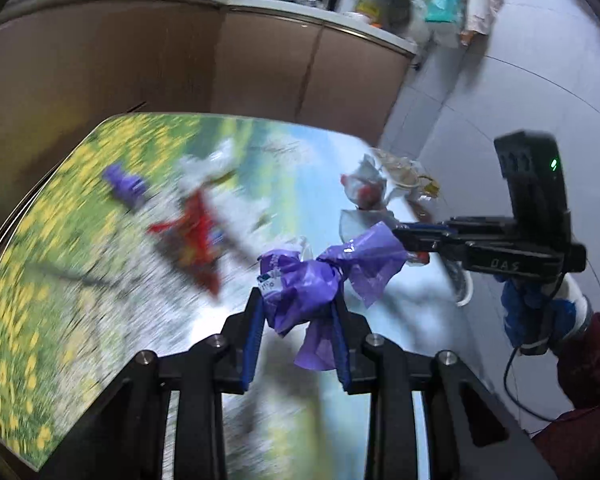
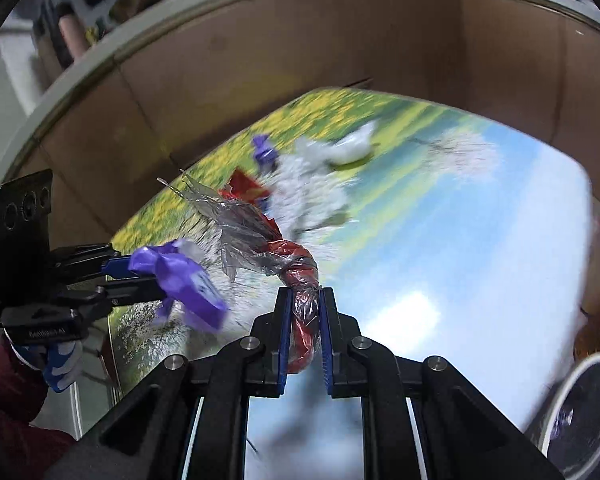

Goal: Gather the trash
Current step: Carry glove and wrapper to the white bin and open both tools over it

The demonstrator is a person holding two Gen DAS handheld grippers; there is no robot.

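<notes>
A crumpled purple wrapper (image 1: 300, 284) sits between the blue pads of my left gripper (image 1: 298, 298), which is shut on it above the table. In the right wrist view that same gripper (image 2: 134, 272) comes in from the left with the purple wrapper (image 2: 188, 284). My right gripper (image 2: 305, 294) is shut on a twisted red and clear plastic wrapper (image 2: 300, 276). From the left wrist view, the right gripper (image 1: 400, 238) hovers just right of the purple wrapper, held by a gloved hand (image 1: 540, 312). Both views are blurred.
The table (image 1: 60, 260) has a flower-meadow print. On it lie a red wrapper (image 1: 192, 236), a small purple wrapper (image 1: 126, 186) and white crumpled plastic (image 1: 208, 168). A white-rimmed bin (image 2: 572, 364) stands at the lower right. Brown cabinets (image 1: 260, 64) run behind the table.
</notes>
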